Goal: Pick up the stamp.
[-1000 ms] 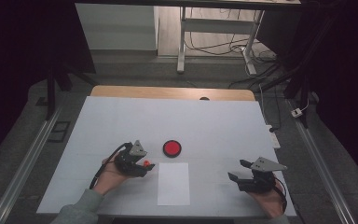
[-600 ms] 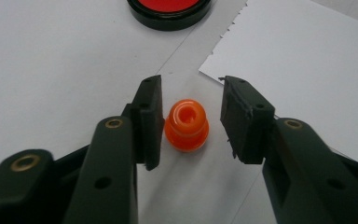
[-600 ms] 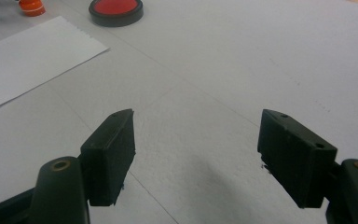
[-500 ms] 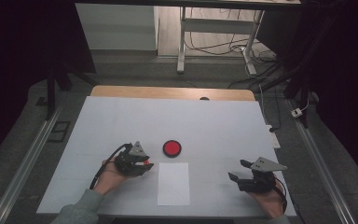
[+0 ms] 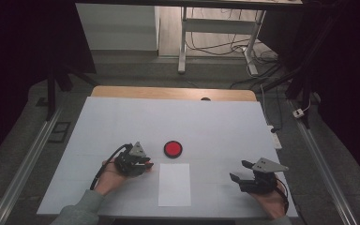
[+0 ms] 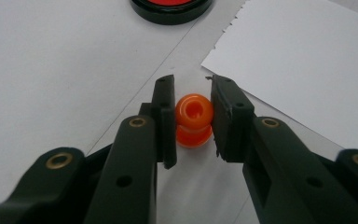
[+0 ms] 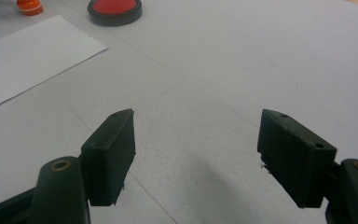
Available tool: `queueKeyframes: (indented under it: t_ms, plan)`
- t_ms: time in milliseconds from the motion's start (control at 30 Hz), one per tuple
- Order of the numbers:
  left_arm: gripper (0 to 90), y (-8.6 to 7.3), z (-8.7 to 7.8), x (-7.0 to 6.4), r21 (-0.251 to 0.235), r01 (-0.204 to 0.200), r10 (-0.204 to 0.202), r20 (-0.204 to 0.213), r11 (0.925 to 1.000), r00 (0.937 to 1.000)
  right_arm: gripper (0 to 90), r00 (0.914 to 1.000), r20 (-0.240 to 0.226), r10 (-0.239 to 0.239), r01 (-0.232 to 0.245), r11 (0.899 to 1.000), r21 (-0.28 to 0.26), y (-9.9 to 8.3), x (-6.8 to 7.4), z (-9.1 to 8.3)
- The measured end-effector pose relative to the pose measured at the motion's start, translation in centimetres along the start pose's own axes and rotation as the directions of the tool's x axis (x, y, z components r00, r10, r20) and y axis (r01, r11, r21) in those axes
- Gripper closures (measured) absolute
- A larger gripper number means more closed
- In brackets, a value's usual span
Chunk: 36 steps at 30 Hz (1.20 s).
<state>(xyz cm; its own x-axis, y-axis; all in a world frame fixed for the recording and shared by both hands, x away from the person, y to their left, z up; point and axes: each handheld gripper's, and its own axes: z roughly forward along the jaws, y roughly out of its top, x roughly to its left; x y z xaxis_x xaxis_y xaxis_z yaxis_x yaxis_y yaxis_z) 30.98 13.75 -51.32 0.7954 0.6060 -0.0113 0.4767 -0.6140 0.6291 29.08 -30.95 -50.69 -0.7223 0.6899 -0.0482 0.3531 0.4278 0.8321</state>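
A small orange knob-shaped piece (image 6: 194,119) stands upright on the white table sheet, and my left gripper (image 6: 193,93) is shut on it, one jaw pressed to each side. In the high view this left gripper (image 5: 146,164) lies left of a white paper sheet (image 5: 174,183) and below-left of a round black pad with a red centre (image 5: 172,148). My right gripper (image 5: 238,170) rests open near the table's front right, nothing between its jaws (image 7: 196,140). From there the orange piece (image 7: 29,6), the red pad (image 7: 114,9) and the paper (image 7: 23,56) lie far off.
The white table sheet (image 5: 215,126) has a wooden edge (image 5: 168,93) at the back with a small dark spot on it. Metal rails (image 5: 33,154) run along both sides. Table legs and cables (image 5: 243,51) stand on the floor beyond.
The left gripper has shifted slightly and its jaws now cover the orange piece that showed at its tip before. The right gripper has not moved.
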Motion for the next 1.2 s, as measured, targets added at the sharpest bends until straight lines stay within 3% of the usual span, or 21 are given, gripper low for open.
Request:
queueKeyframes:
  t_ms: [267, 467, 600, 833, 1200]
  plan:
    - [72.3, 0.0, -0.2, -0.1, -0.019, -0.004, 0.004, -0.018, 0.9998, 0.9998, 27.7, 1.0, 0.006, -0.003, 0.003, 1.0, -0.004, 0.0, 0.0, -0.1]
    - [72.3, -0.1, -1.4, 0.2, -0.09, 0.02, -0.021, -0.012, 0.9957, 0.9997, 28.0, 1.0, 0.006, -0.003, 0.003, 1.0, -0.006, 0.0, -0.1, -0.2]
    - [72.3, -0.2, -1.8, 0.4, -0.109, 0.031, -0.032, -0.006, 0.9935, 0.9995, 28.2, 0.9999, 0.011, -0.007, 0.007, 1.0, -0.006, 0.0, 0.0, -0.2]
    - [72.3, -0.3, -3.0, 0.7, -0.182, 0.064, -0.064, 0.008, 0.9812, 0.998, 28.1, 0.9999, 0.007, -0.009, 0.009, 1.0, -0.014, 0.1, 0.0, -0.1]
    - [72.3, 0.0, -4.5, 0.8, -0.25, 0.076, -0.071, 0.03, 0.9652, 0.997, 27.3, 0.9996, 0.019, -0.02, 0.02, 1.0, -0.018, 0.0, 0.1, -0.1]
